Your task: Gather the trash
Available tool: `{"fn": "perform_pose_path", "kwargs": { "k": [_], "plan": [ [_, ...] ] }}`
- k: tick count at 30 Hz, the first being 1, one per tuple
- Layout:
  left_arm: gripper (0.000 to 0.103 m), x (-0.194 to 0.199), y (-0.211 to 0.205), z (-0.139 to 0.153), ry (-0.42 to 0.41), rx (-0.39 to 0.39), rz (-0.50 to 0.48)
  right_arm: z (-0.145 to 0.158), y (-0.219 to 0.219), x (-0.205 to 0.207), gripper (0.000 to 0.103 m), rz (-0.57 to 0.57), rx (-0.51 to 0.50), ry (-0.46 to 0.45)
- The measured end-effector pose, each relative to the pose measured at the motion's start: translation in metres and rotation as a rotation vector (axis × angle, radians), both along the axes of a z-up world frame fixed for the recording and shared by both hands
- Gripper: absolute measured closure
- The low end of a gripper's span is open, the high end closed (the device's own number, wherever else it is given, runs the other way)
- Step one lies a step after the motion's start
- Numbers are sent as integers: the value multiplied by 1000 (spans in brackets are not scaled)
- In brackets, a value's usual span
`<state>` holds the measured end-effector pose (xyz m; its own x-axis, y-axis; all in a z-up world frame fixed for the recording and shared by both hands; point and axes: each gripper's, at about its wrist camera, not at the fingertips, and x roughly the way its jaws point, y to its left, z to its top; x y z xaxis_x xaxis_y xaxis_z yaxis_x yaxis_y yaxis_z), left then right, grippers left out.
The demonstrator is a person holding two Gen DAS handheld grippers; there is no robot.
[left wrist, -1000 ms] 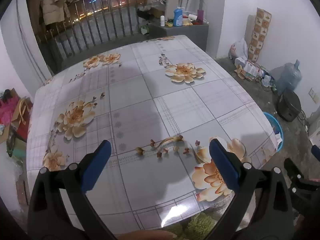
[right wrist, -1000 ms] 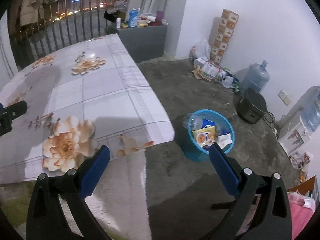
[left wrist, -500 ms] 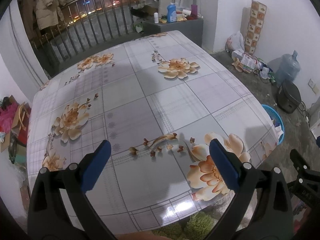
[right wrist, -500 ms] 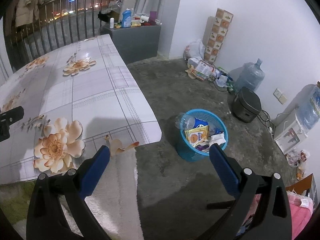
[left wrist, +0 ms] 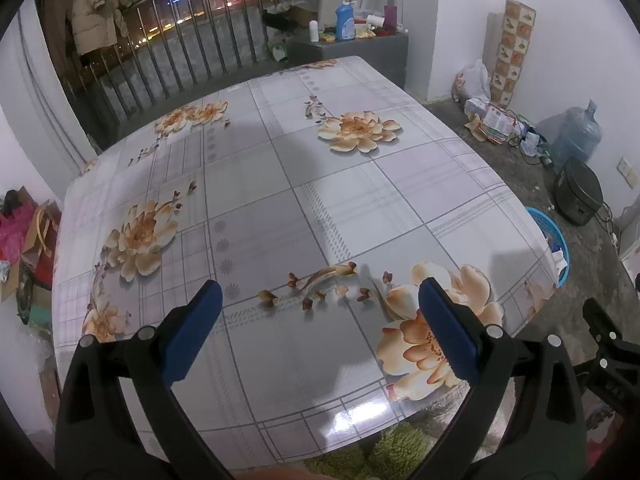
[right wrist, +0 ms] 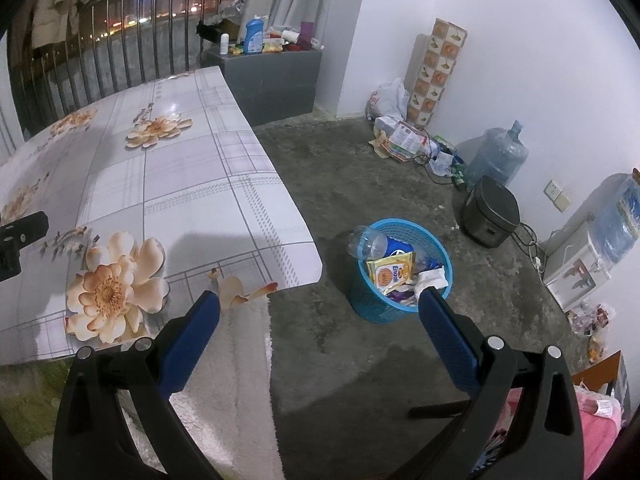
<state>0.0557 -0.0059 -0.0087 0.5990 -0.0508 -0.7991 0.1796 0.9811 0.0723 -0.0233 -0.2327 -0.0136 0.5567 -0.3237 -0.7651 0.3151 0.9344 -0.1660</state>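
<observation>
beside the tabletop (right wrist: 248, 184) corner, a blue basket (right wrist: 362, 304) stands upright on the floor, trash inside; a clear bottle (right wrist: 366, 243) juts over its rim, long axis tilted up-left. left gripper (left wrist: 318, 330) and right gripper (right wrist: 318, 332): jaws spread wide, empty.

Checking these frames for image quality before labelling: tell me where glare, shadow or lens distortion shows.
Left wrist view: white glare patch on the tablecloth near its front edge, soft shadows across it, railing bowed by the fisheye. Right wrist view: a shadow on the floor, dark vignette corners.
</observation>
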Motion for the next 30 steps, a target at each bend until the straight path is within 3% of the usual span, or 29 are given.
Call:
{"fn": "perform_pose_path", "kwargs": {
  "k": [30],
  "plan": [
    [9,-2,1,2,0,-4,2,0,-2,0,6,4,-4,0]
  ]
}}
